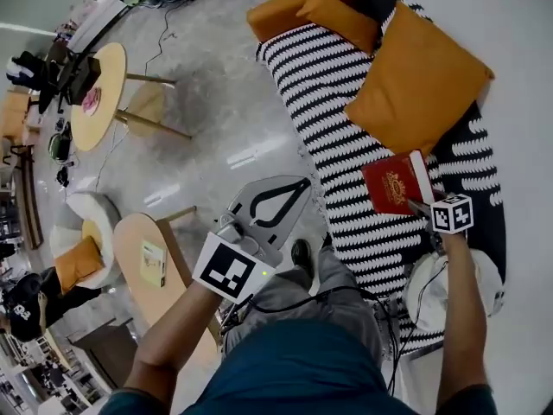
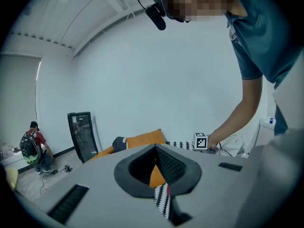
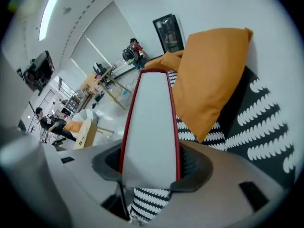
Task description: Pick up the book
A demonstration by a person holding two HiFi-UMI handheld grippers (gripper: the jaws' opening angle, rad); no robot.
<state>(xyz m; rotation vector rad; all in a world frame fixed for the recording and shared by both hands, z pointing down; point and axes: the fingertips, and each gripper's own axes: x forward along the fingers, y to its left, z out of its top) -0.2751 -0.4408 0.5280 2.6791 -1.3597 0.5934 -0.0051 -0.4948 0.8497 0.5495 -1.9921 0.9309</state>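
Above the striped sofa [image 1: 346, 145], the right gripper [image 1: 421, 204] clamps the red book [image 1: 393, 184]. Only the right gripper view shows its white page edge [image 3: 151, 127]. The left gripper [image 1: 304, 182] has its jaws together, empty.

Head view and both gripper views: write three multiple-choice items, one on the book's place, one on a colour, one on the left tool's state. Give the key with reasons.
1. Where is the red book?
A) on a round wooden table
B) between the jaws of the right tool
C) on the floor

2. What colour are the cushions on the striped sofa?
A) orange
B) green
C) blue

3. What is the state of the left tool?
A) shut on the book
B) shut on a cushion
C) shut, holding nothing

Key: B, the right gripper view shows the book's covers clamped between the jaws. A, the head view shows them plainly orange. C, its jaws meet at the tips with nothing between them.
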